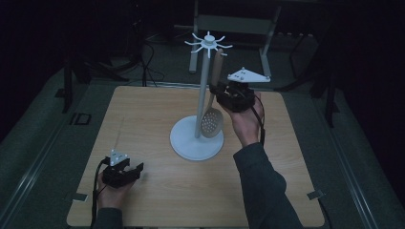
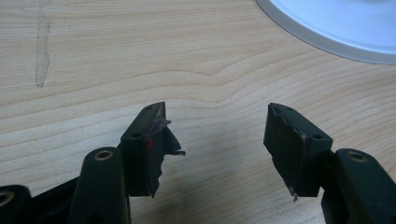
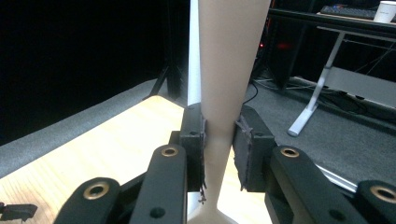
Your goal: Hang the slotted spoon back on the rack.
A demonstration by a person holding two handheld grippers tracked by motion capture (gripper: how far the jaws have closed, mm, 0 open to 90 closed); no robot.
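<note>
A white utensil stand (image 1: pixel 204 81) with a round base (image 1: pixel 188 145) and hook arms on top stands mid-table. A wooden slotted spoon (image 1: pixel 211 120) hangs upright beside its pole, bowl down near the base. My right gripper (image 1: pixel 220 90) is shut on the spoon's handle (image 3: pixel 224 93); in the right gripper view both pads press its sides, with the white pole (image 3: pixel 194 56) just behind. My left gripper (image 1: pixel 138 170) rests low at the table's front left, open, with bare wood between its fingers (image 2: pixel 149 149). The stand's base rim (image 2: pixel 327 37) lies ahead of it.
The wooden table (image 1: pixel 143 119) sits on grey flooring. Dark stands and cables lie behind it, and a desk frame (image 3: pixel 322 79) stands at the back right. Small tape marks (image 1: pixel 315 194) sit near the front corners.
</note>
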